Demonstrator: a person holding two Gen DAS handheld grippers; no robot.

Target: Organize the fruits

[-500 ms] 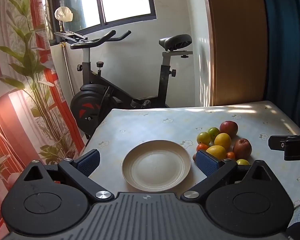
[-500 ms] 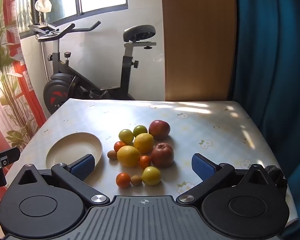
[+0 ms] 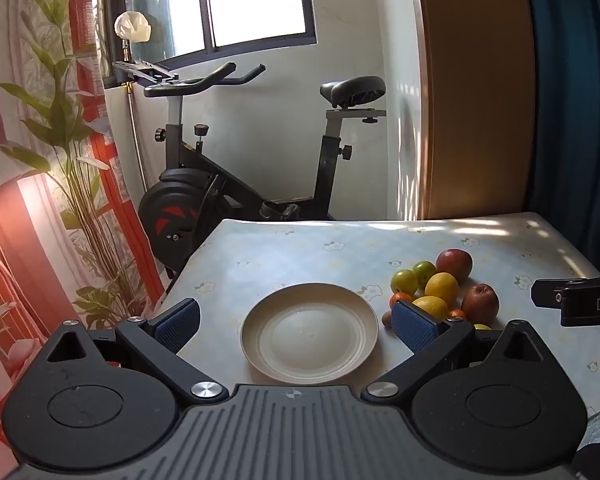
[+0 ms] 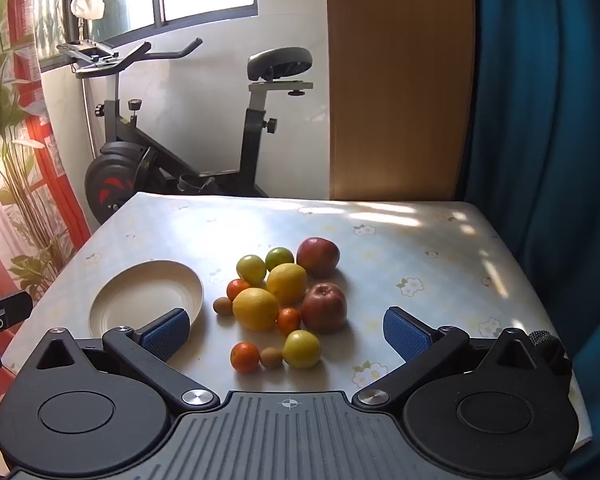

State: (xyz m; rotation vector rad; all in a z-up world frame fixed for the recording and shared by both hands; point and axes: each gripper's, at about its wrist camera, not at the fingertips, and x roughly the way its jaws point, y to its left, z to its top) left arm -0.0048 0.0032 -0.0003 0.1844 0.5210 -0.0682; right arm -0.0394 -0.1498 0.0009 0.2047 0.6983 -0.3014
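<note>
Nothing has moved since the earlier frame: both my left tongs [image 3: 296, 320] and right tongs [image 4: 286, 330] gape wide and empty, fruit [image 4: 286, 292] heaped beside the bare plate [image 4: 140, 300], awaiting sorting.

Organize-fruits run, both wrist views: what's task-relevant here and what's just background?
Task-relevant:
- round cream plate, nothing on it
- pile of fruit beside it: two red apples, two big yellow citrus, three small yellow-green fruits, three small orange mandarins, two small brown fruits
- left gripper, right gripper, both open and holding nothing

Background:
- black exercise bike
- floral tablecloth
- blue curtain
- wooden panel
</note>
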